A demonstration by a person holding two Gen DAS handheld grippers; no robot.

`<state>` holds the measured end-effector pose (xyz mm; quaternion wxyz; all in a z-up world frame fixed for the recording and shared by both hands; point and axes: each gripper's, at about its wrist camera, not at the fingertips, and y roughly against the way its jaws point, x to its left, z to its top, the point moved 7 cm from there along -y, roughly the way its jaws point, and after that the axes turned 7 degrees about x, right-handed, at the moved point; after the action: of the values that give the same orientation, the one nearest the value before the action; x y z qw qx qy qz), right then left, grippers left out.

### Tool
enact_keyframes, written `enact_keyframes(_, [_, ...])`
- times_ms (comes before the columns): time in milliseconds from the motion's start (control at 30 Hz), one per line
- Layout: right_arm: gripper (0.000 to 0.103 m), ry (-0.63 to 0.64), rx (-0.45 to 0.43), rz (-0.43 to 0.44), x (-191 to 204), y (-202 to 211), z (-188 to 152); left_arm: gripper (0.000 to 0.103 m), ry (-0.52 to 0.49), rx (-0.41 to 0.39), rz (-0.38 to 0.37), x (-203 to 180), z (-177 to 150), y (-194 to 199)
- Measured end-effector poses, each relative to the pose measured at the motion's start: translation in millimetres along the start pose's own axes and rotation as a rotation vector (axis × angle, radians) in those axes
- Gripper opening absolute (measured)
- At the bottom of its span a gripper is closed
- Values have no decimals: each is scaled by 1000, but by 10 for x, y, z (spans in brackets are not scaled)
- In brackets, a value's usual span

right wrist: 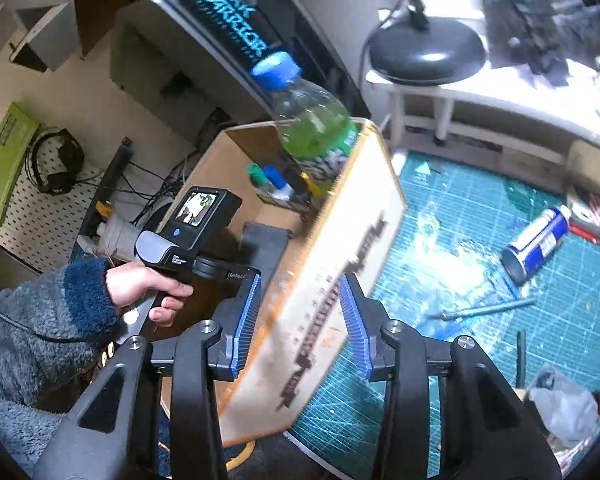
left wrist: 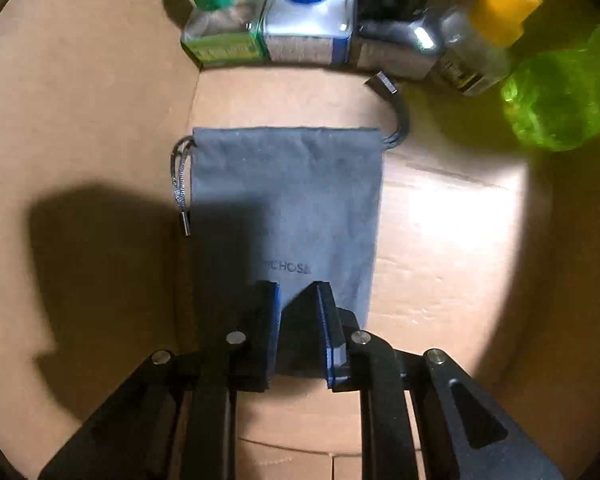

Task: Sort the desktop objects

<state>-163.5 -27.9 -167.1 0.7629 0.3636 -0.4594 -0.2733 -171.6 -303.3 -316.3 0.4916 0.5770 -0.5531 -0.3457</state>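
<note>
A grey drawstring pouch (left wrist: pixel 288 200) lies flat on the floor of a cardboard box (left wrist: pixel 440 240). My left gripper (left wrist: pixel 296 292) hovers over the pouch's near edge, its jaws a little apart with fabric showing in the gap, so it reads as open. Against the far wall stand small bottles with green (left wrist: pixel 220 20), blue (left wrist: pixel 306 12) and yellow (left wrist: pixel 484 36) caps. In the right wrist view my right gripper (right wrist: pixel 300 312) is wide open and empty above the box's outer wall (right wrist: pixel 340 260). A hand (right wrist: pixel 144 284) holds the left gripper's handle inside the box, beside the pouch (right wrist: pixel 266 240).
A green drink bottle (right wrist: pixel 312 128) with a blue cap leans in the box's far corner. On the teal cutting mat (right wrist: pixel 460 220) lie a blue-and-white spray can (right wrist: pixel 536 240), a thin tool (right wrist: pixel 484 308) and a plastic bag (right wrist: pixel 564 404). A black lamp base (right wrist: pixel 424 48) sits on a white shelf.
</note>
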Motion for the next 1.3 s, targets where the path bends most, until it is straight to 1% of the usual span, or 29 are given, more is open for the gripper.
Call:
enact_keyframes(67, [39, -16, -2, -7, -77, 22, -14, 18, -7, -11, 12, -4, 28, 26])
enact_keyframes(133, [39, -39, -5, -3, -133, 31, -5, 18, -39, -16, 31, -21, 58, 37])
enact_keyframes(333, [39, -62, -7, -7, -153, 8, -46, 18, -26, -14, 62, 102, 196, 89])
enact_keyframes(367, [39, -65, -5, -8, -152, -5, -52, 18, -37, -17, 81, 119, 233, 106])
enact_keyframes(433, [39, -73, -2, -10, -151, -27, -60, 18, -77, -29, 146, 141, 310, 133])
enact_keyframes(467, [39, -79, 0, -11, -153, -36, -61, 18, -97, -36, 161, 142, 360, 150])
enact_keyframes(567, [39, -90, -6, -15, -153, -44, -56, 18, -143, -61, 178, 140, 534, 218])
enact_keyframes(667, [39, -99, -7, -23, -153, -46, -51, 18, -161, -73, 190, 145, 685, 274])
enact_keyframes(833, [39, -114, -6, -33, -168, -49, -58, 19, -185, -109, 219, 140, 835, 335])
enact_keyframes(933, [39, -120, -5, -43, -177, -41, -60, 19, -218, -120, 254, 106, 838, 354])
enact_keyframes(1033, [40, -121, -7, -53, -173, -13, -62, 19, -252, -132, 295, 55, 745, 420])
enact_keyframes(1133, [40, -117, -10, -66, -155, 33, -55, 19, -239, -175, 268, -19, 571, 656])
enact_keyframes(1200, [41, -112, -11, -78, -142, 70, -57, 32, -226, -237, 222, -92, 371, 918])
enact_keyframes(1233, [42, -110, -11, -84, -131, 90, -61, 48, -219, -268, 199, -128, 271, 1050])
enact_keyframes(1267, [43, -109, -11, -91, -121, 113, -66, 59, -212, -299, 176, -164, 171, 1183])
enact_keyframes(1300, [44, -108, -13, -102, -101, 144, -76, 61, -205, -329, 152, -200, 70, 1318])
